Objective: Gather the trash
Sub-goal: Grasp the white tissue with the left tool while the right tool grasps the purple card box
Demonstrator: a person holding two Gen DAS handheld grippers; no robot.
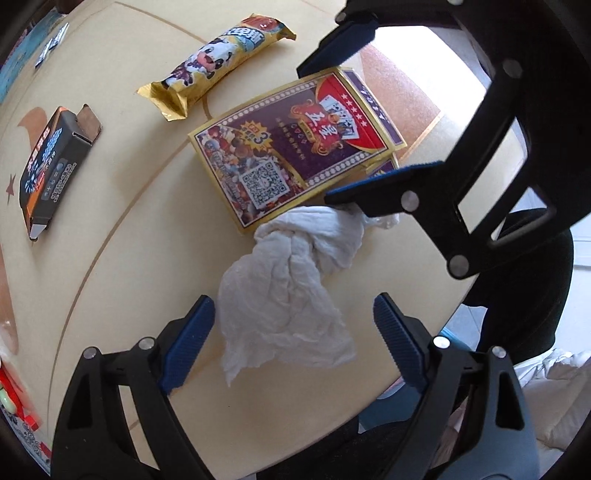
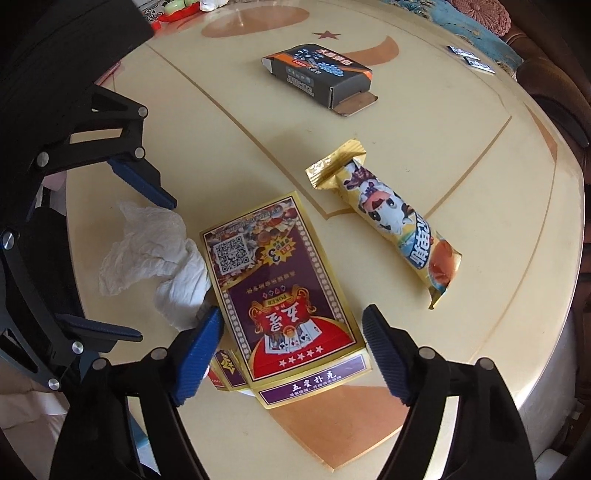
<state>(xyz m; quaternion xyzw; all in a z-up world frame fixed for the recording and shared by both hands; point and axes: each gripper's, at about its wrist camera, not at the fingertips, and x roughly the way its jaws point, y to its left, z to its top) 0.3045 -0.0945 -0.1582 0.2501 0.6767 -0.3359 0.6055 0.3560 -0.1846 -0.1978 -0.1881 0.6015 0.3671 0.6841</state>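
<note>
A crumpled white tissue (image 1: 288, 295) lies on the cream round table (image 1: 122, 266). My left gripper (image 1: 295, 343) points down over it, open, with the tissue between its blue pads; the left pad is at the tissue's edge and the right pad is apart from it. A flattened purple-and-gold poker card box (image 2: 280, 280) lies beside the tissue (image 2: 155, 247). My right gripper (image 2: 291, 350) is open and straddles the box's near end, the left pad at its edge. Each gripper shows in the other's view: right gripper (image 1: 314, 133), left gripper (image 2: 157, 269).
A gold snack wrapper with a cartoon cow (image 2: 391, 221) and a black-and-orange box with an open flap (image 2: 317, 70) lie farther out on the table. Small sachets (image 2: 471, 59) lie near the far rim. Red items (image 2: 173, 11) are at the back. The table edge (image 1: 424, 350) is close.
</note>
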